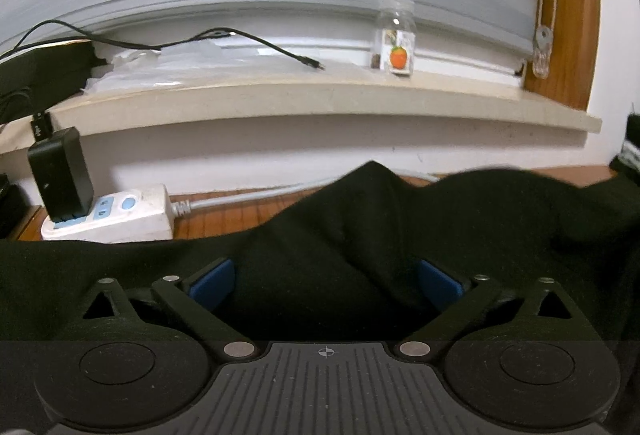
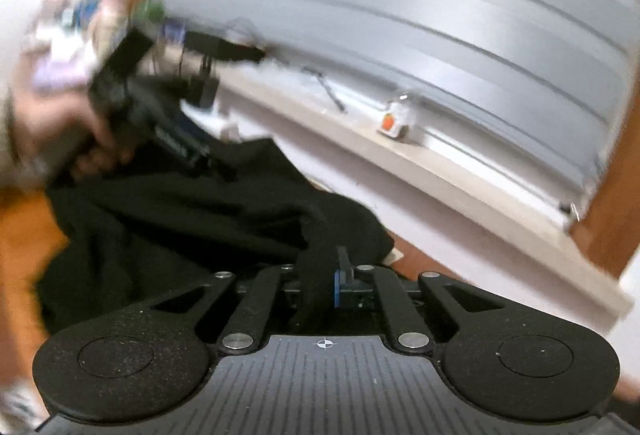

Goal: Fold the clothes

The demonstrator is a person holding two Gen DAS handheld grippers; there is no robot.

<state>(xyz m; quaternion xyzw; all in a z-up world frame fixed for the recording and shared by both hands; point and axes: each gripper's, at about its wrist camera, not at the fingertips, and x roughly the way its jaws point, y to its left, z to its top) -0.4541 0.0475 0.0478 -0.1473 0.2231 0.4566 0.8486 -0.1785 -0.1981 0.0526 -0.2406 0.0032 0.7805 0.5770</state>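
Right gripper (image 2: pixel 326 275) is clamped on a fold of the black garment (image 2: pixel 180 219), which is heaped on the wooden floor (image 2: pixel 24 235). Left gripper (image 1: pixel 326 281) gapes wide, cloth bunched between its blue pads (image 1: pixel 212 283) but ungripped.

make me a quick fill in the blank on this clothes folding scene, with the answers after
1. The right claw is shut on the ____ garment.
2. The left claw stands ____, its blue pads apart with cloth between them.
3. The jar with the orange label stands on the ____.
4. The black adapter is plugged into a white ____.

Answers: black; open; windowsill; power strip
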